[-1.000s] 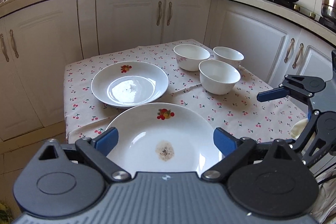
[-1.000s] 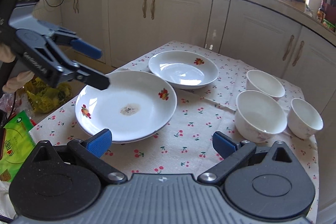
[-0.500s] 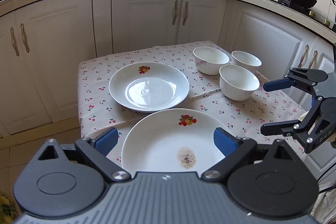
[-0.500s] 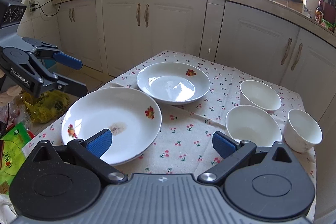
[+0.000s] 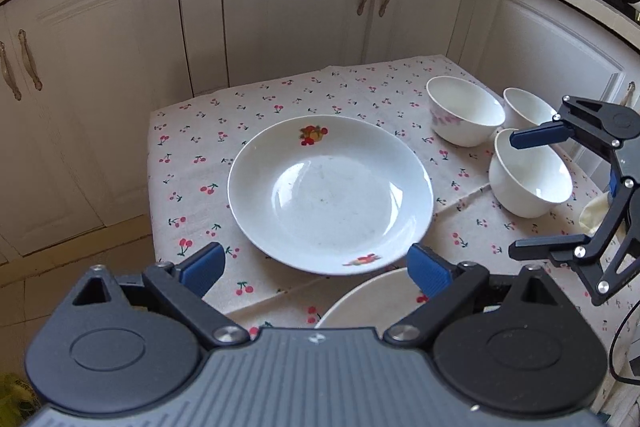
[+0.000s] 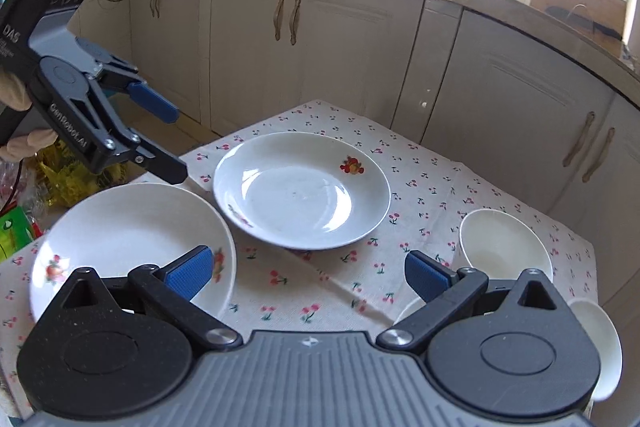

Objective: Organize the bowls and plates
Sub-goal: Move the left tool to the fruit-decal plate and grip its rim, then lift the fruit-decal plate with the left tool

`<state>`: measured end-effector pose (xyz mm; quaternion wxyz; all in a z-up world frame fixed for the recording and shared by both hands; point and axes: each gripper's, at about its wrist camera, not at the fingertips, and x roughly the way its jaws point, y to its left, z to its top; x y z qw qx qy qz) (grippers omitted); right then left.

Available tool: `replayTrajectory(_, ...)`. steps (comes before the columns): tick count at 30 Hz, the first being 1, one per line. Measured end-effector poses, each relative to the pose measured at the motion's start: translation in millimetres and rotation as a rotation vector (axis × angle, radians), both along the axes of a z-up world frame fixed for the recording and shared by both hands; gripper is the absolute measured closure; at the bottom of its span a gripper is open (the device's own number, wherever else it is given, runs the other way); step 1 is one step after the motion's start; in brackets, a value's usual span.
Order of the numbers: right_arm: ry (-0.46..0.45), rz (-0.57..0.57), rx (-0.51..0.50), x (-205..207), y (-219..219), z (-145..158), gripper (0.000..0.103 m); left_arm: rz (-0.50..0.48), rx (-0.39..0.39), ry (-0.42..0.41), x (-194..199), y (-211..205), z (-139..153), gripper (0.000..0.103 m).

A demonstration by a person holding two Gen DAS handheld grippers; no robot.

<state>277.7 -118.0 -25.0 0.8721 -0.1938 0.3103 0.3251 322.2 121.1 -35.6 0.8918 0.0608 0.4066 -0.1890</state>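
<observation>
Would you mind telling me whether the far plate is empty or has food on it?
Empty: the far plate shows only its bare, glossy white inside.

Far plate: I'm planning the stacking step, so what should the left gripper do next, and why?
Probably ease the left gripper forward and down to the far plate. It is open and empty, the plate's near rim lies between its fingers, and the near plate looks a likely spot to stack it.
</observation>
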Motion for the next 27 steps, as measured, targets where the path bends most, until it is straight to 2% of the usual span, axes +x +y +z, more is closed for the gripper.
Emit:
replayTrajectory(4,0.007,0.046,-0.051,20.7,8.9,-6.6,0.000,-0.009,0.024,0.030,35.5,-2.4,-9.7,0.006)
replayTrajectory(10,0.054,0.091,-0.114,41.7,21.7,-21.9,0.000,-0.008,0.018,0.075,81.0,1.7,-20.5,0.006)
replayTrajectory(13,0.092,0.098,-0.130,51.1,26.5,-31.2,0.001,-0.012,0.023,0.102,96.2,2.6,-26.3,0.008)
replayTrajectory(15,0.114,0.102,-0.137,55.5,29.6,-35.0,0.006,-0.020,0.029,0.107,103.9,3.1,-29.0,0.008)
replayTrajectory(22,0.174,0.079,-0.166,69.2,40.4,-48.4,0.006,-0.047,0.011,0.169,125.0,8.2,-41.3,0.009)
replayTrajectory(25,0.181,0.083,-0.169,71.5,44.0,-51.1,0.006,-0.073,-0.003,0.192,130.4,7.1,-45.5,0.014)
replayTrajectory(27,0.190,0.089,-0.162,72.3,45.4,-51.4,0.007,-0.095,-0.010,0.206,133.0,5.5,-48.0,0.021)
